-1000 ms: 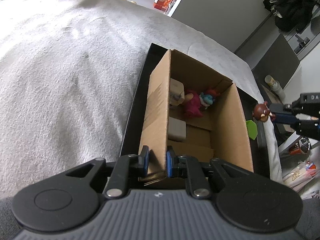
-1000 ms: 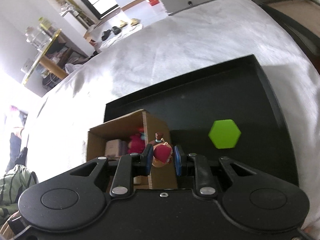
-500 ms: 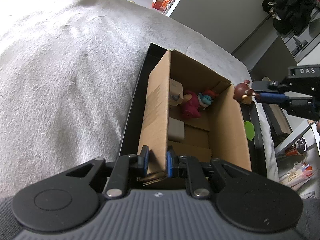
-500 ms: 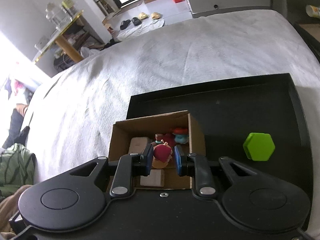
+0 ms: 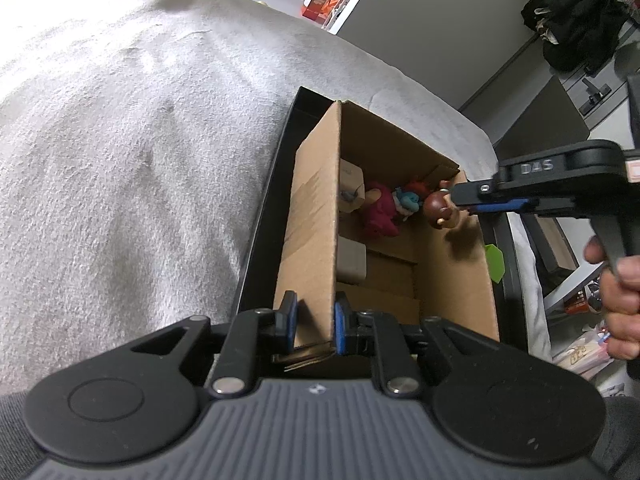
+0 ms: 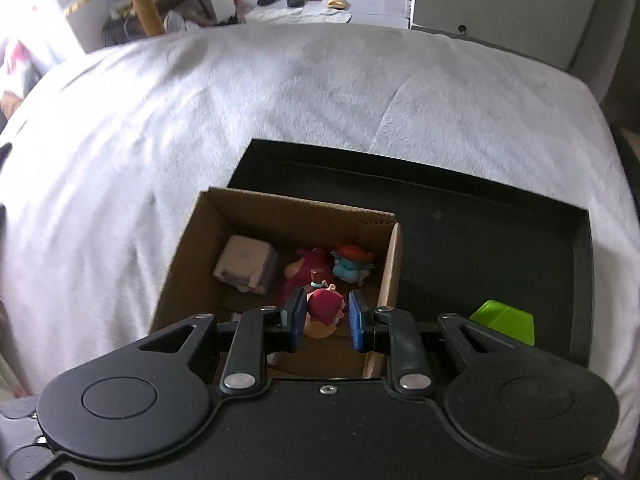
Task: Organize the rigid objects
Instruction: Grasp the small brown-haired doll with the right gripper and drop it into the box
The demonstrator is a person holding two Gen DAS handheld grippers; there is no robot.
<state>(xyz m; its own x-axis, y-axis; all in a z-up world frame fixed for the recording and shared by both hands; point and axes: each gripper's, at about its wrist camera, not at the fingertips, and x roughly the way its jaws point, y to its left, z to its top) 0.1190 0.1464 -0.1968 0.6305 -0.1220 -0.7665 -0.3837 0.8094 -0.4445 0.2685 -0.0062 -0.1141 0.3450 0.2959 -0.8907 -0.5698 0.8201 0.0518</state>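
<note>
While the right gripper (image 6: 323,316) is pinching a small brown-headed toy figure in a red top (image 6: 322,309) between its blue pads, the figure is hanging over the open brown cardboard box (image 6: 390,268), inside its right wall. The left gripper (image 5: 313,320) is clamping the box's near left wall. Inside are lying a pale grey cube-shaped toy (image 6: 246,265), a magenta plush-like figure (image 6: 306,264) and a blue figure with a red cap (image 6: 352,264). The box is sitting on a black rectangular tray (image 6: 500,232) atop a white fuzzy blanket (image 6: 200,120); a bright green hexagonal block (image 6: 506,320) is resting on the tray right of the box. Only the left wrist view is showing the figure's round face (image 5: 438,210) and a second grey block (image 5: 352,260).
</note>
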